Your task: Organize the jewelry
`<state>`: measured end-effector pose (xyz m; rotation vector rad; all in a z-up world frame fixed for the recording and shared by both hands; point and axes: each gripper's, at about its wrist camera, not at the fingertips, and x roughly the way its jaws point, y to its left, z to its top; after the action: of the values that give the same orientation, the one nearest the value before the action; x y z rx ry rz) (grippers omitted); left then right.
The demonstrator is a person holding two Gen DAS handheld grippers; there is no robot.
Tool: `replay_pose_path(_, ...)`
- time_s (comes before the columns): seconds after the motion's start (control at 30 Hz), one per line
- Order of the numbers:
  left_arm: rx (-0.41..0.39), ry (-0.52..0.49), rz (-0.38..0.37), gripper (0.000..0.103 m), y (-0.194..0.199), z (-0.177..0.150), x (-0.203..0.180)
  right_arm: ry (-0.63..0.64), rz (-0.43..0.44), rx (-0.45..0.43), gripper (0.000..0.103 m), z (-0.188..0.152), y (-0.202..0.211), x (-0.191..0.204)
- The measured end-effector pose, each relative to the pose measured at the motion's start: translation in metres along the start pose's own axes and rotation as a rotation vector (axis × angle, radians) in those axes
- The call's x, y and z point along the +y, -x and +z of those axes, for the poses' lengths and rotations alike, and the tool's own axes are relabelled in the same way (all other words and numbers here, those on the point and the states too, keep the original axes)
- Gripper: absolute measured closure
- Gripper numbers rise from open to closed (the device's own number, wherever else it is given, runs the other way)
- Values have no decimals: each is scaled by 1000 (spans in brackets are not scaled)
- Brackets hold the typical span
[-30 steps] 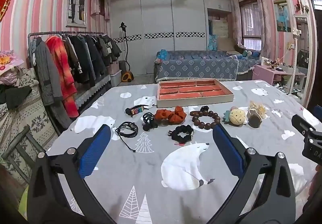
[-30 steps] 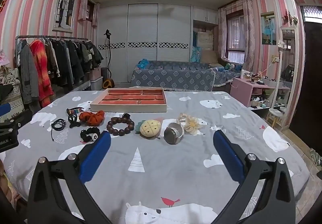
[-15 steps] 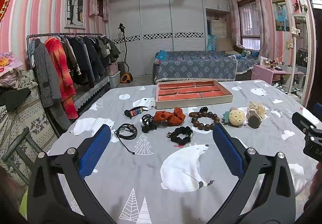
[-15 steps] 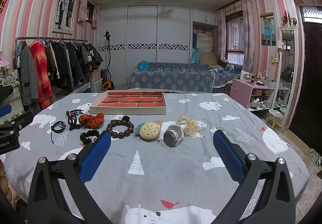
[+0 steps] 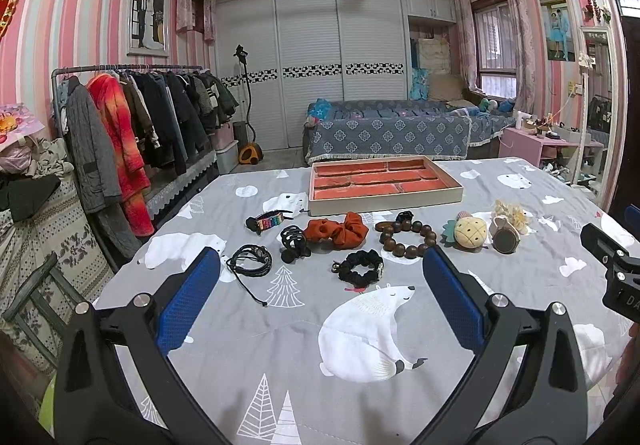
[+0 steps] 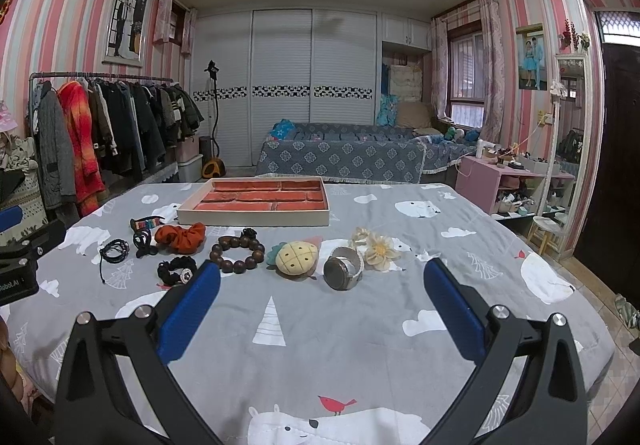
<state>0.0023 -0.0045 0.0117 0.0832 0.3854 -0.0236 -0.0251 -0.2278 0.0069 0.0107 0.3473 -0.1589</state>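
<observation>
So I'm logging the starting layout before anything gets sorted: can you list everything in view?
jewelry tray: 1, cream rim with orange compartments, far centre of the table, nothing in it
beaded strap: 1, multicolour, far left
hair claw: 1, black, beside the scrunchie
orange scrunchie: 1, before the tray
cord necklace: 1, black, nearest left
black scrunchie: 1, near centre
wooden bead bracelet: 1, dark brown, centre
pineapple plush: 1, yellow, right of the beads
watch: 1, silver, right
flower hair tie: 1, cream, far right
tablecloth: 1, grey, polar bears
left gripper: open
right gripper: open
</observation>
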Motion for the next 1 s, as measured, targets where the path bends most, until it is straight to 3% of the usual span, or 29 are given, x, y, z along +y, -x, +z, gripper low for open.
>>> replay_pose_path(1.0, 1, 2, 0, 5, -4, -1, 2, -4, -6, 4, 4, -1, 0, -2)
